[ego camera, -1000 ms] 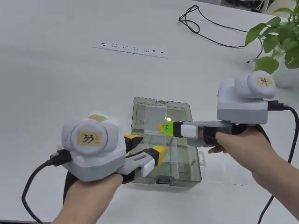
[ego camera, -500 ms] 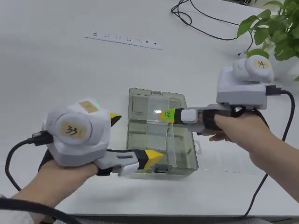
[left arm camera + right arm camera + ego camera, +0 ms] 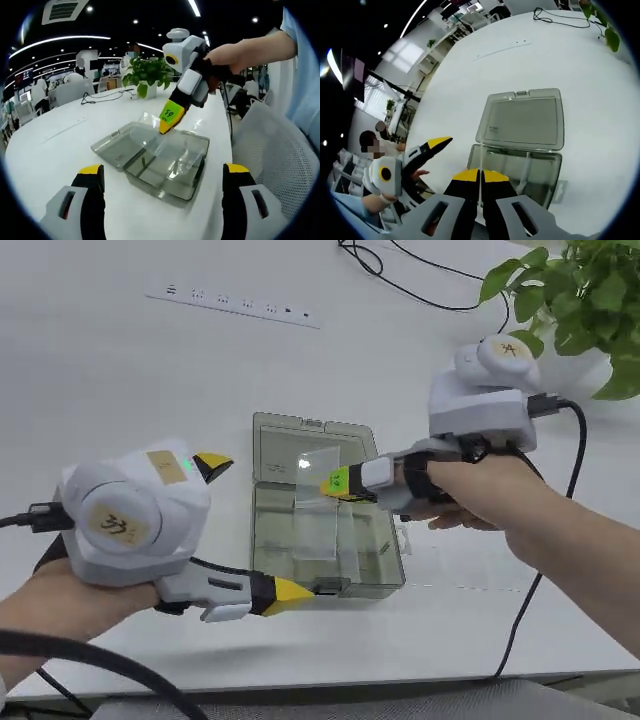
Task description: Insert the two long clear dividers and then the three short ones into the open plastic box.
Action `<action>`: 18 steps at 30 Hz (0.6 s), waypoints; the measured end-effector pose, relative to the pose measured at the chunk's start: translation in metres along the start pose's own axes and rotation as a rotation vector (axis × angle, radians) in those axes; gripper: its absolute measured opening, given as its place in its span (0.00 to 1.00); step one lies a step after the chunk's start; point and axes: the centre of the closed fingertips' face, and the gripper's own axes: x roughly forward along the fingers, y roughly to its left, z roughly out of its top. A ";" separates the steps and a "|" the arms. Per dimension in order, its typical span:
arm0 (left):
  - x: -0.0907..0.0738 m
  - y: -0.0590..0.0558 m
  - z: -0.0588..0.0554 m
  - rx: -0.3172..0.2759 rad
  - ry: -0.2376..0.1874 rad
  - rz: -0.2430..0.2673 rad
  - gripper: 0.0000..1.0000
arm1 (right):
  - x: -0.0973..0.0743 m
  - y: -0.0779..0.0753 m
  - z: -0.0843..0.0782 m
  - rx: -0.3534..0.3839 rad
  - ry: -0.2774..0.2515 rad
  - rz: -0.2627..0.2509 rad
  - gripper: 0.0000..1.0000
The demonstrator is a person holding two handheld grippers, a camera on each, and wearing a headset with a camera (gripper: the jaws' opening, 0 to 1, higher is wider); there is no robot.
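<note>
- Clear divider (image 3: 318, 502): a flat transparent panel pinched at its upper right corner by the right gripper (image 3: 338, 483). It stands upright over the middle of the open plastic box (image 3: 372, 575), at frame centre in the head view. Whether its lower edge touches the box floor cannot be determined.
- Right gripper: the yellow tips are pressed together on the divider. In the right gripper view (image 3: 480, 175) both tips meet at lower centre, with the box base directly beyond them.
- Left gripper (image 3: 255, 526): the jaws are spread wide and hold nothing. One tip sits left of the box lid (image 3: 290, 435), the other just in front of the box's near wall. In the left gripper view (image 3: 163, 170) the tips flank the box at lower left and lower right.
- Open plastic box: smoky translucent, with the lid folded flat on the white table (image 3: 120, 390) towards the top of the frame.
- Power strip (image 3: 235, 305): at the upper left of the head view, well apart from the box.
- Plant (image 3: 570, 300): at the upper right corner.
</note>
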 end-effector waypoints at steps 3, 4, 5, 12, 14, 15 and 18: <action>0.000 -0.001 0.000 -0.012 -0.018 -0.006 1.00 | 0.004 -0.005 0.000 0.030 0.024 -0.011 0.02; 0.000 -0.001 0.000 -0.014 -0.022 -0.008 1.00 | 0.003 -0.003 0.000 0.029 0.029 -0.016 0.02; 0.000 -0.001 -0.001 -0.015 -0.022 -0.009 1.00 | 0.003 -0.004 -0.001 0.033 0.045 -0.026 0.02; -0.001 -0.007 -0.008 -0.006 -0.024 -0.024 1.00 | -0.002 -0.013 -0.007 0.047 0.135 -0.093 0.02; -0.002 -0.008 -0.008 -0.012 -0.031 -0.025 1.00 | -0.001 -0.013 -0.006 0.053 0.151 -0.104 0.02; -0.002 -0.008 -0.009 -0.012 -0.031 -0.024 1.00 | -0.001 -0.013 -0.006 0.059 0.165 -0.110 0.02; -0.002 -0.010 -0.010 -0.013 -0.034 -0.027 0.99 | 0.002 -0.011 -0.014 0.069 0.236 -0.129 0.02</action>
